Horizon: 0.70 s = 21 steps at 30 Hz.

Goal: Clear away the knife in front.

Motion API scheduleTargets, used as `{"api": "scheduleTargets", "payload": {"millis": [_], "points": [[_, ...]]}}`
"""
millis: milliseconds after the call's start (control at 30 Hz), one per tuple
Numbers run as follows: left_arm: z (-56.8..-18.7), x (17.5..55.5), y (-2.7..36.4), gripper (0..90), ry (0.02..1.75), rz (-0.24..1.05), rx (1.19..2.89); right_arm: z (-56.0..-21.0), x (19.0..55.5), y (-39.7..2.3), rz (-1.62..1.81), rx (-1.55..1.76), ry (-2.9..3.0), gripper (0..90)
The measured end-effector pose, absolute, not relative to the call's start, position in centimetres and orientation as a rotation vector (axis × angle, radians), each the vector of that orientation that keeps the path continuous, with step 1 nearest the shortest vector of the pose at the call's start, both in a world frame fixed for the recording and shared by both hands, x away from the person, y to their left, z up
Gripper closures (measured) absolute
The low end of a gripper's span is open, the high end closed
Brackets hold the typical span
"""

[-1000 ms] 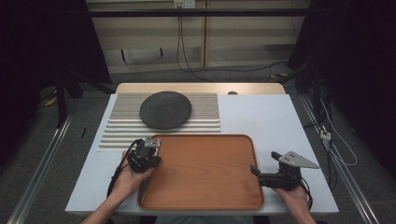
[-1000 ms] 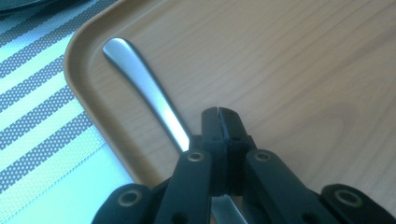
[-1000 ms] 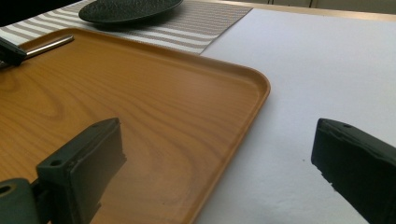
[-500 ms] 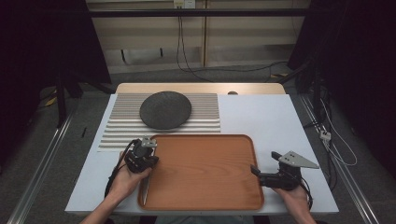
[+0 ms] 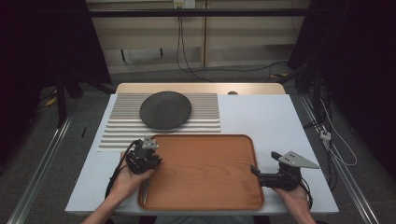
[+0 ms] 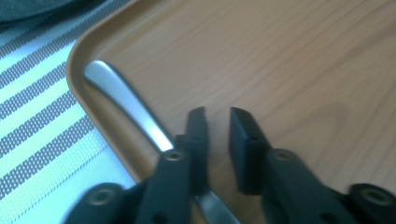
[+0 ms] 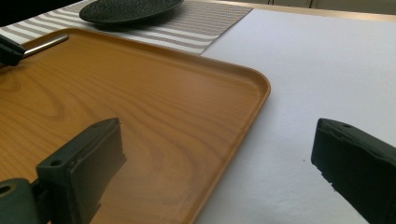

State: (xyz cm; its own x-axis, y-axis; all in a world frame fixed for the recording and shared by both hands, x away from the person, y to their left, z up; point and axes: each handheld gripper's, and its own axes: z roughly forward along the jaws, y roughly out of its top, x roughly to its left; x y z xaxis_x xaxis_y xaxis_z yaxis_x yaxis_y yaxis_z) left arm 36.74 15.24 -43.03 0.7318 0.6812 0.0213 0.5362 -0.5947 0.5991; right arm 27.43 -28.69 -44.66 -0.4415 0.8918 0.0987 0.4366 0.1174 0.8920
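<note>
My left tool (image 5: 142,158) sits over the near left corner of the rounded rectangular orange-brown wooden tray (image 5: 205,196), its jaws nearly together with a narrow gap showing, clamped on nothing. In the left gripper view the slim silver metal utensil handle (image 6: 126,102) lies on the tray floor just beside the left jaw, running along the tray's raised rim and passing under the tool (image 6: 217,123); I cannot tell whether the jaw touches it. Beyond that tool, off the tray, the round dark grey textured plate (image 5: 166,109) rests on the grey-and-white striped woven placemat (image 5: 205,109). My right tool (image 5: 256,171) rests at the tray's right edge, released, jaws spread wide: one over the wood, the other over the white surface (image 7: 327,70).
</note>
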Motion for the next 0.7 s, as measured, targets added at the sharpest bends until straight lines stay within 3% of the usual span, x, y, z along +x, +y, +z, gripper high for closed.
{"api": "scheduleTargets", "payload": {"millis": [367, 600, 700], "points": [[-42.3, 36.9, 15.5, 7.6, 0.979, 0.4, 2.172, -44.7, 27.5, -28.7, 1.283, 1.287, 1.933, 2.3], [-41.7, 36.7, 15.5, 5.7, 0.939, 0.386, 2.125, -44.8, 27.6, -28.6, 1.283, 1.288, 1.934, 2.2], [-41.3, 36.5, 15.3, 5.5, 0.944, 0.444, 2.12, -44.8, 27.7, -28.7, 1.284, 1.294, 1.93, 2.2]]}}
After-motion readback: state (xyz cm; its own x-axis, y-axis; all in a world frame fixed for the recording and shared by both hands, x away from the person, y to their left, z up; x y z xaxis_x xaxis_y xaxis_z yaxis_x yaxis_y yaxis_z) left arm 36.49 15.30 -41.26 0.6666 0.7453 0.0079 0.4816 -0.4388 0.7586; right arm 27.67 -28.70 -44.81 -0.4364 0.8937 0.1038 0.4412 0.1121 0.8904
